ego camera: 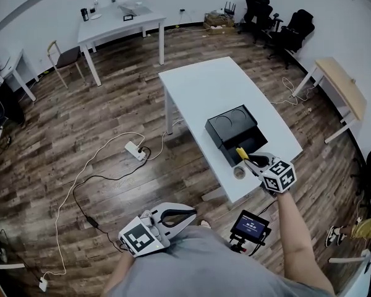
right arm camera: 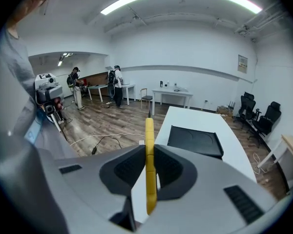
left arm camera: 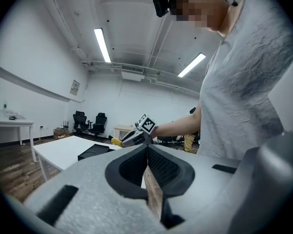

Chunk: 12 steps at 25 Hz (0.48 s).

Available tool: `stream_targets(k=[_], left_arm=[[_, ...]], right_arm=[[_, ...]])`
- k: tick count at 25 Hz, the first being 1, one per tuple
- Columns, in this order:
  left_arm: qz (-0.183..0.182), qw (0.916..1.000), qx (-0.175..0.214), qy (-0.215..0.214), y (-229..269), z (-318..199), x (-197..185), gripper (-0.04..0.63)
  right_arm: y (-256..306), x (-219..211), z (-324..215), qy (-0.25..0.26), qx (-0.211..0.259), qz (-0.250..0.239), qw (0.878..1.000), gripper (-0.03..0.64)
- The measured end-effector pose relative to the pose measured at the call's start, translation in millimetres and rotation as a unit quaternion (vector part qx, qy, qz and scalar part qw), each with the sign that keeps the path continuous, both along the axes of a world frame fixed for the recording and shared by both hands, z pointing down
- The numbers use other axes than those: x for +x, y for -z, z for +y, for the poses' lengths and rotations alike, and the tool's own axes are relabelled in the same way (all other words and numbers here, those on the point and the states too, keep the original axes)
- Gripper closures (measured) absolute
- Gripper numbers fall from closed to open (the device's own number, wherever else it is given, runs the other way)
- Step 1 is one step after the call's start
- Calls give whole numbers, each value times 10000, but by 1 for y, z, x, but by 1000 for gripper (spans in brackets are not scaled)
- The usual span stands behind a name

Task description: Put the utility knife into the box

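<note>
right hand-held gripper (right arm camera: 148,148) clamped on utility knife (right arm camera: 149,179) near black box (ego camera: 234,130), left hand-held gripper (left arm camera: 147,148) closed, monitor (ego camera: 250,226) text illegible

**Left jaws closed on nothing**

At lower centre, the left gripper (left arm camera: 147,149) has its jaws pressed together with nothing between them. Just above, mid-frame, the right gripper (left arm camera: 126,139) grips a yellow utility knife (left arm camera: 116,141) near the black box (left arm camera: 94,151) on the white table (left arm camera: 58,150).

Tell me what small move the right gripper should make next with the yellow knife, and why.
Probably ease the right gripper a little forward and down. Its jaws are shut on the utility knife, and in the head view the knife's tip reaches only the near edge of the black box on the table.
</note>
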<state>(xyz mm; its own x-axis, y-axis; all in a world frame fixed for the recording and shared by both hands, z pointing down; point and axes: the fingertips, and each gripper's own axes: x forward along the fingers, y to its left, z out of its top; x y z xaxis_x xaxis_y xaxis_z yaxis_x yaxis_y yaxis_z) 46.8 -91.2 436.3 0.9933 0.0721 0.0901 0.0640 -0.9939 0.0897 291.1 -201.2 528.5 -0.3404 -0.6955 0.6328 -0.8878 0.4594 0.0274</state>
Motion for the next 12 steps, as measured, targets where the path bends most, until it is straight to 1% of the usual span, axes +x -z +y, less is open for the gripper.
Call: stream_targets(k=[1,5,8,12], left_arm=[[0,10000,-32,9,1,-1,1,578],[-21,10000,39,-51,-3,-2,2,578],[-37,10000,40,-50,-3,-2,2,578],[-65,10000,-39,30,1,-1,2,578]], right_arm=[[-2,2,-1,32,-33,52,10000,548],[-9,9,-3,175,-147,301,9993,548],[-17,14,-4,347,-263,641,9970,548],[-29,22,-5,623,-447,1160,9903,548]])
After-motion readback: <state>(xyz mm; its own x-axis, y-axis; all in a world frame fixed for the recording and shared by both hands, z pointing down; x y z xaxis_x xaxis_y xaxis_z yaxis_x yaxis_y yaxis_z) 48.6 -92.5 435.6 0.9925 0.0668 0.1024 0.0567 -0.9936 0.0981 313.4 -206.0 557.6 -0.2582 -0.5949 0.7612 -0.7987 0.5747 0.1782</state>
